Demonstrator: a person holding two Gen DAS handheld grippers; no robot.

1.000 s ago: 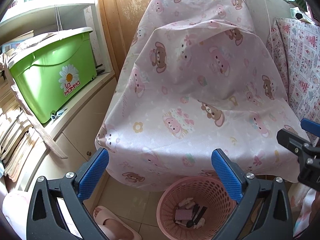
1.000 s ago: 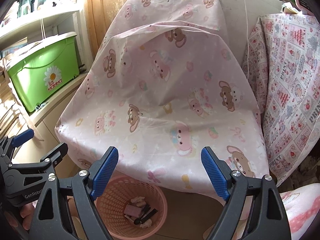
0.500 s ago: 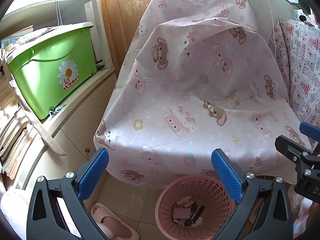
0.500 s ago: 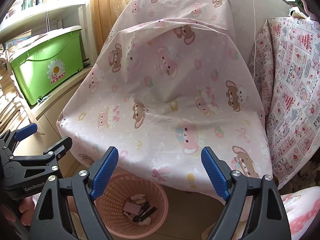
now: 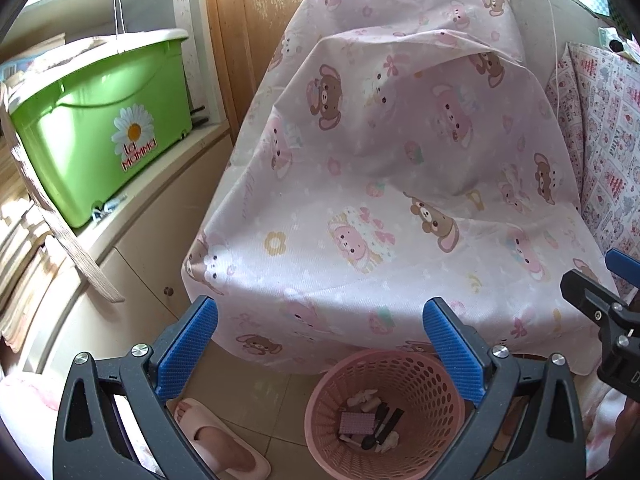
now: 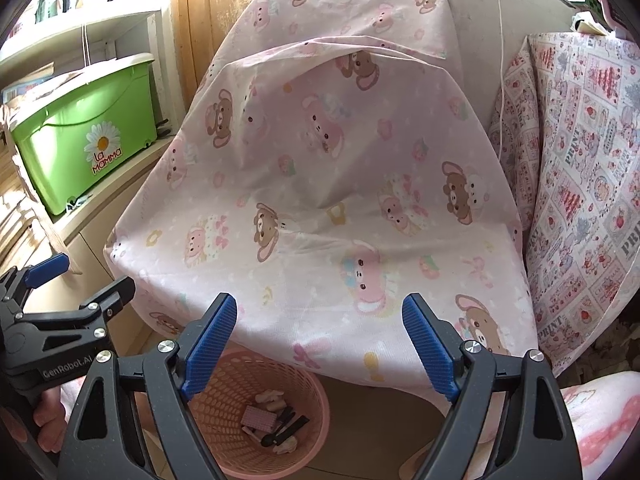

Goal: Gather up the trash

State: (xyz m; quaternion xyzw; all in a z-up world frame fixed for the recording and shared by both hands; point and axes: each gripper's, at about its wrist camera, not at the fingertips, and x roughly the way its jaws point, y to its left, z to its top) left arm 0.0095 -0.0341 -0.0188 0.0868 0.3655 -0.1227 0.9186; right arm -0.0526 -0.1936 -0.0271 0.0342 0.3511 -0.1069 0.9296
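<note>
Both hand-held grippers hover side by side above a pink perforated wastebasket (image 5: 384, 408) that stands on the tiled floor, just in front of a chair-like shape draped in a pink cartoon-bear sheet (image 5: 392, 184). The left gripper (image 5: 320, 350) has its blue-padded jaws spread wide with nothing between them; through the gap the basket's rim and the lower hem of the sheet show. The right gripper (image 6: 320, 346) likewise stands wide open and empty, its fingers framing the sheet's edge and the basket below to the left. Each gripper appears at the edge of the other's view, the right one at the far right of the left wrist camera, the left one at the far left of the right wrist camera. The trash (image 6: 274, 420) lies at the bottom of the basket: a small pink patterned packet, some dark stick-like pieces and a few pale crumpled bits, all heaped together. On a pale shelf to the left sits a green storage bin (image 5: 100, 120) with a daisy sticker and a light lid. A foot in a pink slipper (image 5: 218, 442) rests on the floor left of the basket. To the right hangs a printed patchwork cloth (image 6: 584, 184).
</note>
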